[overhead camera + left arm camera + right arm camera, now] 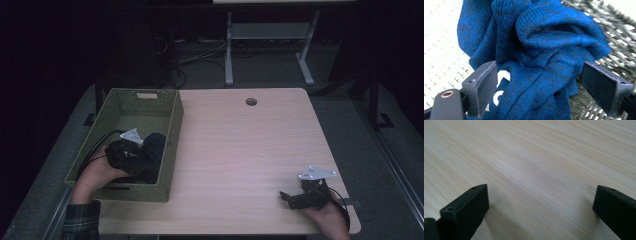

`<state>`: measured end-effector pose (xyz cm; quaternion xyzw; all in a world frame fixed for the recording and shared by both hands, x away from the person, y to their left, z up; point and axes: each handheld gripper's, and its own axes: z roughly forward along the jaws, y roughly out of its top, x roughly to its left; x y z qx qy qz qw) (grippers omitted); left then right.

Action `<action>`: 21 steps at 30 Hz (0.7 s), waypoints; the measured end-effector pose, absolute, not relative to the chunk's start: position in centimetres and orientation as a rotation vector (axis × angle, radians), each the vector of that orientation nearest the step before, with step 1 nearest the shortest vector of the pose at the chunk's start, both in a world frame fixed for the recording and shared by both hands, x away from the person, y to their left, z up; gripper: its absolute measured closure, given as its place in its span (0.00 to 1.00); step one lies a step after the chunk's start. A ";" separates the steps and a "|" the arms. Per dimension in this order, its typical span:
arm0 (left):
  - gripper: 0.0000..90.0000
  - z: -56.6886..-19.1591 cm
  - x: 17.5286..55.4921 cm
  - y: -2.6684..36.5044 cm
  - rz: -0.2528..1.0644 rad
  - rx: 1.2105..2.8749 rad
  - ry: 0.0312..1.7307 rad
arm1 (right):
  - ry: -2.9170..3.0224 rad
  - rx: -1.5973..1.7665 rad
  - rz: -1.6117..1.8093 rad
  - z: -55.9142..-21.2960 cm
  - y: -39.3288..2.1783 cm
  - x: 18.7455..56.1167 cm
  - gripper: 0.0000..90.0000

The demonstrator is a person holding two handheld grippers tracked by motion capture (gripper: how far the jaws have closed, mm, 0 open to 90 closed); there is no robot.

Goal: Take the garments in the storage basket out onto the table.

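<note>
blue knit garment (541,50), bunched, with white print, lies in the green woven basket (172,135). left tongs (539,85) spread wide around its folds. right tongs (541,207) spread wide, empty, over the surface (536,157).

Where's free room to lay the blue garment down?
The bare table between the green basket and the right gripper is free, back to the cable hole. The basket's near end is crowded: the blue knit garment and left gripper.
</note>
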<state>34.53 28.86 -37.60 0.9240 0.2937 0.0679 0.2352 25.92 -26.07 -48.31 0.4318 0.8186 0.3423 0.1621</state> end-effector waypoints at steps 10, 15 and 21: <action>0.14 -39.6 35.6 28.2 0.113 2.579 0.791 | 2.337 1.232 0.976 -48.3 -26.1 25.9 0.00; 0.14 -40.6 36.0 28.0 0.093 2.602 0.800 | 2.337 1.232 0.976 -48.3 -26.1 25.9 0.00; 0.14 -41.6 36.3 27.9 0.041 2.638 0.809 | 2.337 1.232 0.975 -48.3 -26.1 25.9 0.00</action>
